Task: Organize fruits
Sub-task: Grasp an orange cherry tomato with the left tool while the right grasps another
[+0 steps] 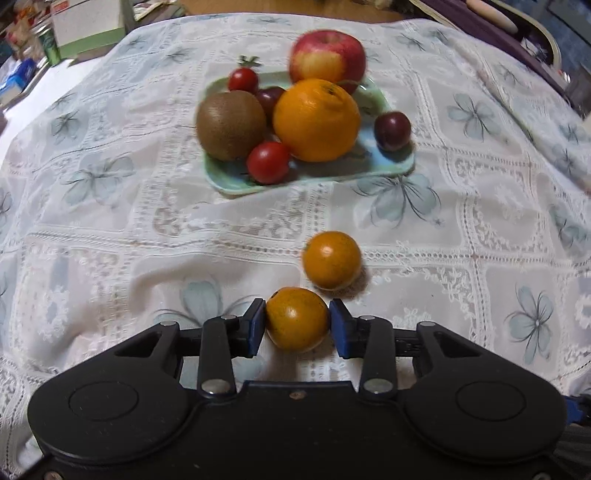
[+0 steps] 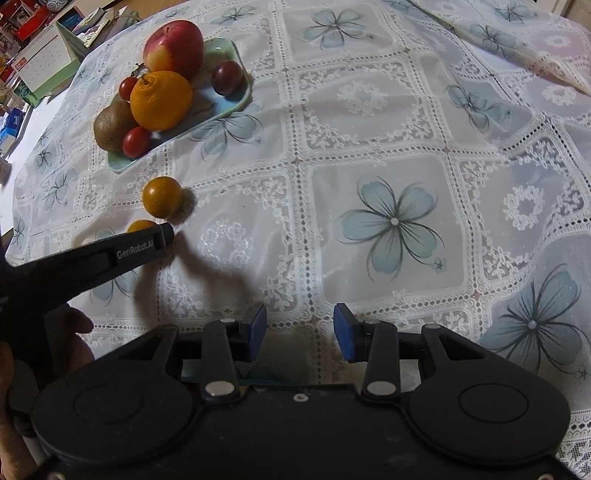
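My left gripper (image 1: 297, 323) has its blue pads against both sides of a small orange fruit (image 1: 297, 319) low over the cloth; it also shows in the right wrist view (image 2: 142, 226), partly hidden by the left gripper. A second small orange fruit (image 1: 331, 259) (image 2: 161, 196) lies on the cloth just beyond. A pale green plate (image 1: 391, 162) (image 2: 229, 48) holds an apple (image 1: 327, 55), a big orange (image 1: 316, 120), a kiwi (image 1: 231, 125), cherry tomatoes (image 1: 267, 162) and a dark plum (image 1: 392, 131). My right gripper (image 2: 299, 328) is open and empty over the cloth.
A white lace tablecloth with blue flowers (image 2: 391, 221) covers the table. A white and green box (image 1: 88, 29) (image 2: 46, 62) and clutter stand at the far left edge. A dark chair edge (image 1: 532, 26) is at the far right.
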`<state>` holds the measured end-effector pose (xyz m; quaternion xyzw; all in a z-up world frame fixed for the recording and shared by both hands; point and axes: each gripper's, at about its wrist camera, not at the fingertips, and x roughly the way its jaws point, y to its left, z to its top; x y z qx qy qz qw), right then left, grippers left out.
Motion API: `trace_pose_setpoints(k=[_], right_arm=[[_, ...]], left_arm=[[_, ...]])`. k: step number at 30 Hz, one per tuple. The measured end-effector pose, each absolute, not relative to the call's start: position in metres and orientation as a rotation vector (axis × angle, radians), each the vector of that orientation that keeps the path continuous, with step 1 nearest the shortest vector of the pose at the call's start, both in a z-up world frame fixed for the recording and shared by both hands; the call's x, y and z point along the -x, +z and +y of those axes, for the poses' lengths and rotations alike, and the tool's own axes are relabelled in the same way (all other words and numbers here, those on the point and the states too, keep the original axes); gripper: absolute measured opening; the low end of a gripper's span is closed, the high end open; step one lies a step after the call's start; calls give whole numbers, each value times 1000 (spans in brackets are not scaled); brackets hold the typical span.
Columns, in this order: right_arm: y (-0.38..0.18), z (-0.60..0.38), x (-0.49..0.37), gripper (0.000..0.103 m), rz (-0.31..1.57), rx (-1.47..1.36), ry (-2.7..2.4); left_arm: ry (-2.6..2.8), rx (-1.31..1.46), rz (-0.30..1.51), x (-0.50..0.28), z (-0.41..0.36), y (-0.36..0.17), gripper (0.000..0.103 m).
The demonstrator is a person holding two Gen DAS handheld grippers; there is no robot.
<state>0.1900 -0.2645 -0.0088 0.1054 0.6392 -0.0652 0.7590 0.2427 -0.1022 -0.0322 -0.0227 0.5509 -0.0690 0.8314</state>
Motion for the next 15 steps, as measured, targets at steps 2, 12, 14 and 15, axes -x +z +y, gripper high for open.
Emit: trace_pose_setpoints(k=[2,12,14,15], right_arm=[[-7,-258,-195,42,1380,-219,-142],[-12,-213,-243,43,1317,-209,-104],[-16,-204,-254,43,1308,-212,-98],[-18,-199,-260,43,1304,-216,-97]], left_arm=[[-125,48,1158,-242,-94,-25,47],[-29,27,1139,-233,-37,-4,47],[-14,30,1145,-232,-28,-6,47],[-8,34,1148,-232,-23,-7,47]])
